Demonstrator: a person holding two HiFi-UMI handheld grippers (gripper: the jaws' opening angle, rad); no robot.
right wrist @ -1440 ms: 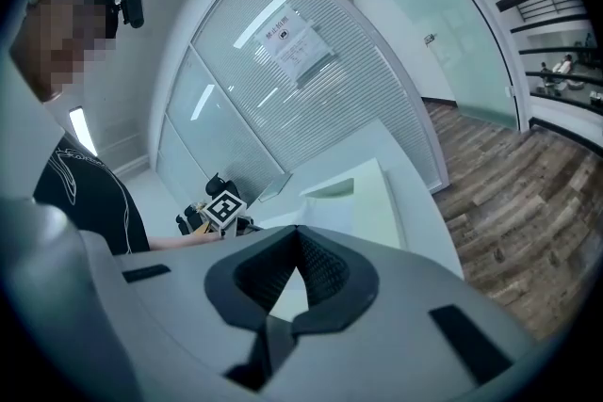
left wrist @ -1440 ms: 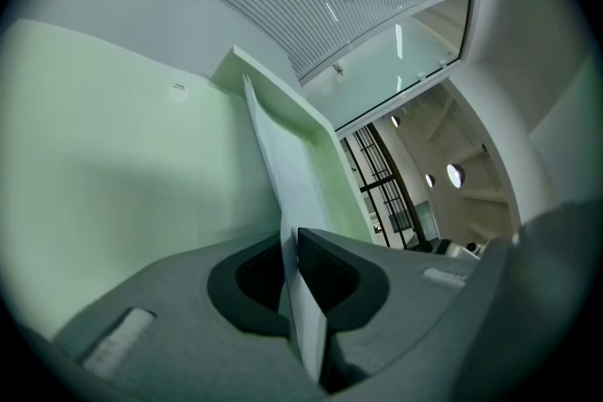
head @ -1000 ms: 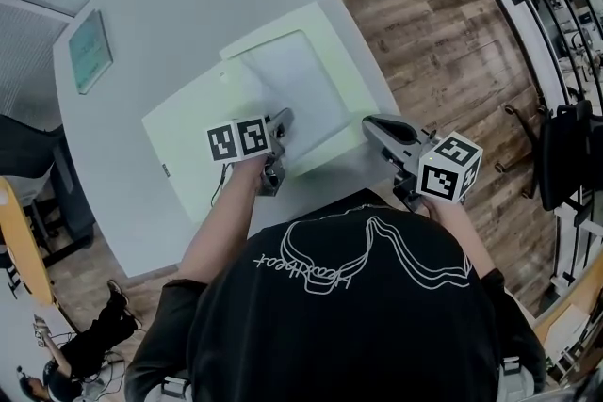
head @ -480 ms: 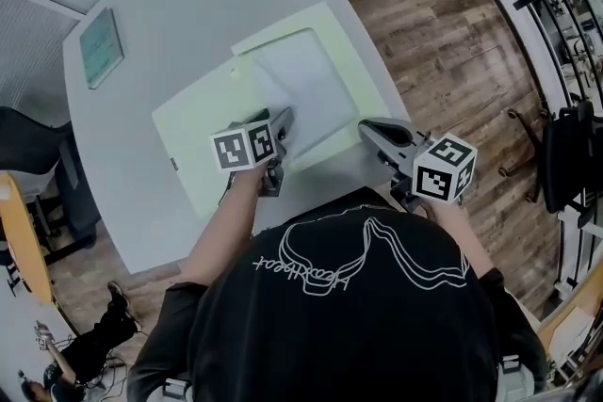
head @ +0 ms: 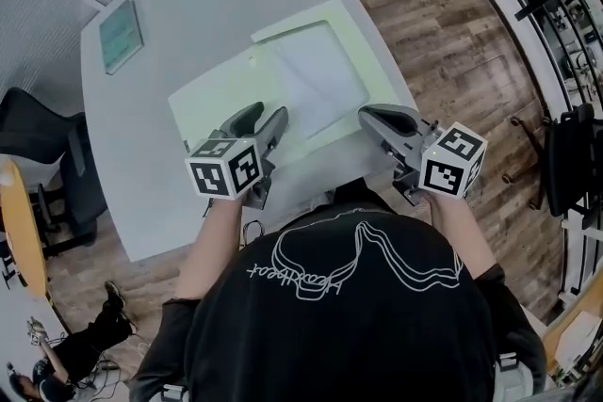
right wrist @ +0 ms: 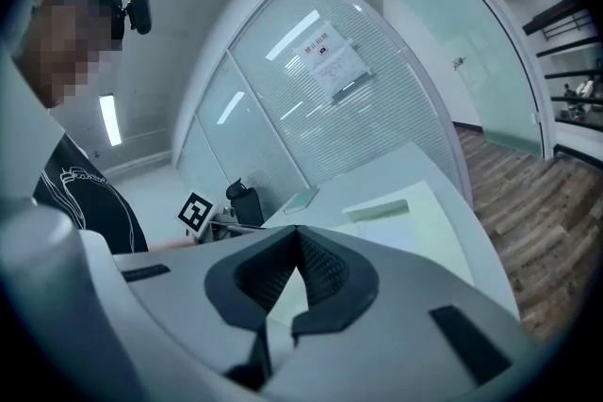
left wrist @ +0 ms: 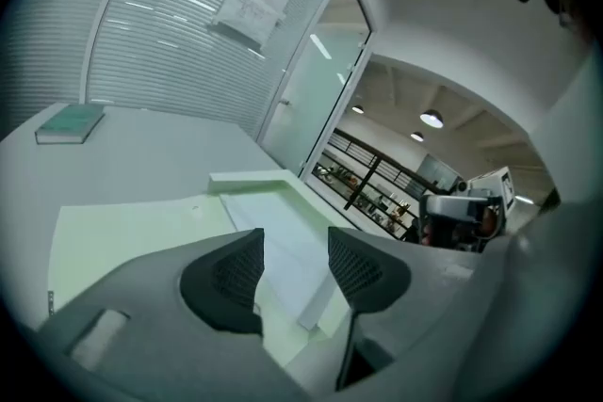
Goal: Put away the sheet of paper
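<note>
At the near edge of the grey table (head: 179,24), the left gripper (head: 267,113) now hangs clear above the near part of the open pale green folder (head: 212,99). A second ago it lay low, its tips down at the near edge of the sheet of paper (head: 320,75). Its jaws, then nearly closed, have just been opening. In the left gripper view (left wrist: 295,245) they stand wide apart, with nothing between the ribbed pads (left wrist: 236,268) but the folder (left wrist: 132,231) and sheet (left wrist: 273,219) seen below. The right gripper (head: 369,115) sits slightly higher than before, in much the same spot beside the table's near right edge.

The sheet of paper lies flat on the right half of the folder, framed by green along its far and right sides, and neither gripper touches it. A teal book (head: 121,35) rests well apart at the far left of the table.

The left forearm reaches forward from the person's black shirt, and the marker cube (head: 224,169) faces the person. The left gripper points away and slopes down toward the folder. The right gripper points left and far, toward the folder's near right corner, with its marker cube (head: 454,160) over the wooden floor (head: 424,5). In the right gripper view (right wrist: 294,249) its pads meet at the tips and hold nothing.
</note>
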